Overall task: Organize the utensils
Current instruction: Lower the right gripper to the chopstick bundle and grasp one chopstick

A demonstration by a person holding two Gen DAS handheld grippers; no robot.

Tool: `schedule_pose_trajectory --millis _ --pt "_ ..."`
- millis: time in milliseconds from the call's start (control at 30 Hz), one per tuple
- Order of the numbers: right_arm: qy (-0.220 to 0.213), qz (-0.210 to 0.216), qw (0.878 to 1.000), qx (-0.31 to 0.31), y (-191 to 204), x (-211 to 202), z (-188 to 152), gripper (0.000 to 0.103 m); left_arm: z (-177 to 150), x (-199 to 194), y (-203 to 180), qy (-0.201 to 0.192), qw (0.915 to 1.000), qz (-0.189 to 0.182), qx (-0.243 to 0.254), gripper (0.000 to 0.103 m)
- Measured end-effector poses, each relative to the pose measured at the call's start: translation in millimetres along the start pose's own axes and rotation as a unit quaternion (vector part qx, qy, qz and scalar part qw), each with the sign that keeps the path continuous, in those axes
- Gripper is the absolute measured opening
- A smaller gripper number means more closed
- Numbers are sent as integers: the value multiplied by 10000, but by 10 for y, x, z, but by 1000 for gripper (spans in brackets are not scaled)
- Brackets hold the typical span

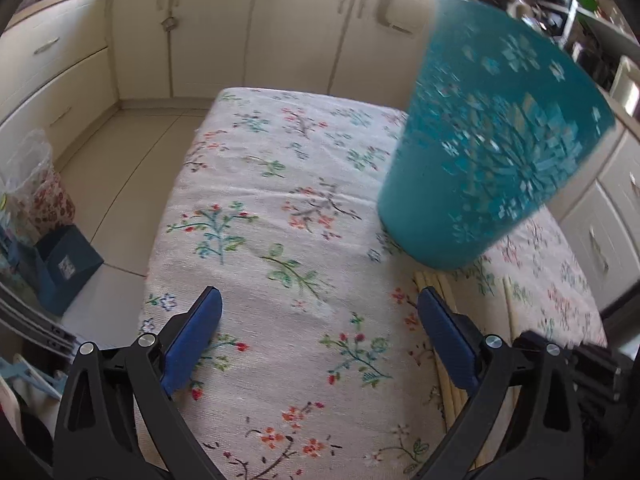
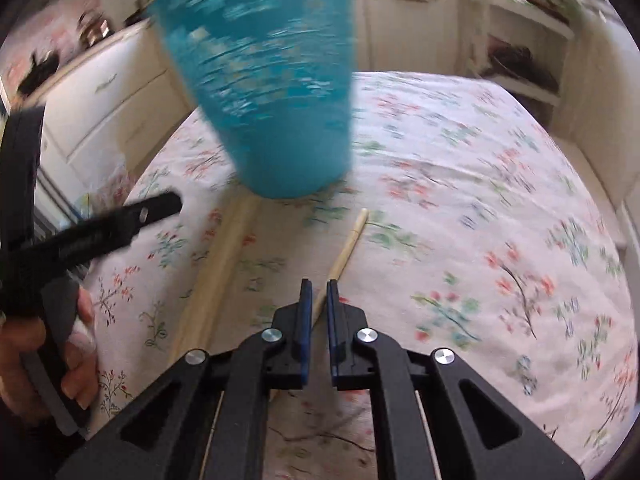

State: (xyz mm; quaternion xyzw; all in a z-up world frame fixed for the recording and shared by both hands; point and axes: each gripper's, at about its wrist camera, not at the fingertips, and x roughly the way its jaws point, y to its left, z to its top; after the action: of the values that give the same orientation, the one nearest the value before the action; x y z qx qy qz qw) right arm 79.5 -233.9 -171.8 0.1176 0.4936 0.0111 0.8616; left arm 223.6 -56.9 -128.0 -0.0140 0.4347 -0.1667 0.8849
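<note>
A teal perforated utensil holder (image 1: pixel 496 136) stands on the floral tablecloth (image 1: pixel 280 200); it also shows blurred in the right wrist view (image 2: pixel 272 92). Pale wooden chopsticks (image 1: pixel 448 384) lie in a bundle below it, under my left gripper's right finger. My left gripper (image 1: pixel 318 312) is open and empty above the cloth. In the right wrist view the bundle (image 2: pixel 216 280) lies left and a single chopstick (image 2: pixel 344 252) runs down between my right gripper's fingertips. My right gripper (image 2: pixel 319 292) has its jaws nearly closed around that chopstick. The left gripper (image 2: pixel 120 220) shows at the left.
Cream cabinets (image 1: pixel 256 28) surround the table. A blue box (image 1: pixel 64 268) and a plastic bag (image 1: pixel 32 184) sit on the floor at the left. Open shelves (image 2: pixel 528 60) stand at the back right.
</note>
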Motion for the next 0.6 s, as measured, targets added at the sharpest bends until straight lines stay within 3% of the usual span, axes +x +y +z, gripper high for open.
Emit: schedule_pose_trajectory --millis 100,300,600 --pt "-29 163 9994 289 -124 -19 2 8 -42 -39 -170 63 9991 130 399 94" --pt "-59 243 9992 322 -125 -23 6 9 -117 6 -382 314 9959 391 747 91" --pt "-51 317 9987 386 -136 -8 22 9 -129 55 -408 409 9937 584 861 78"
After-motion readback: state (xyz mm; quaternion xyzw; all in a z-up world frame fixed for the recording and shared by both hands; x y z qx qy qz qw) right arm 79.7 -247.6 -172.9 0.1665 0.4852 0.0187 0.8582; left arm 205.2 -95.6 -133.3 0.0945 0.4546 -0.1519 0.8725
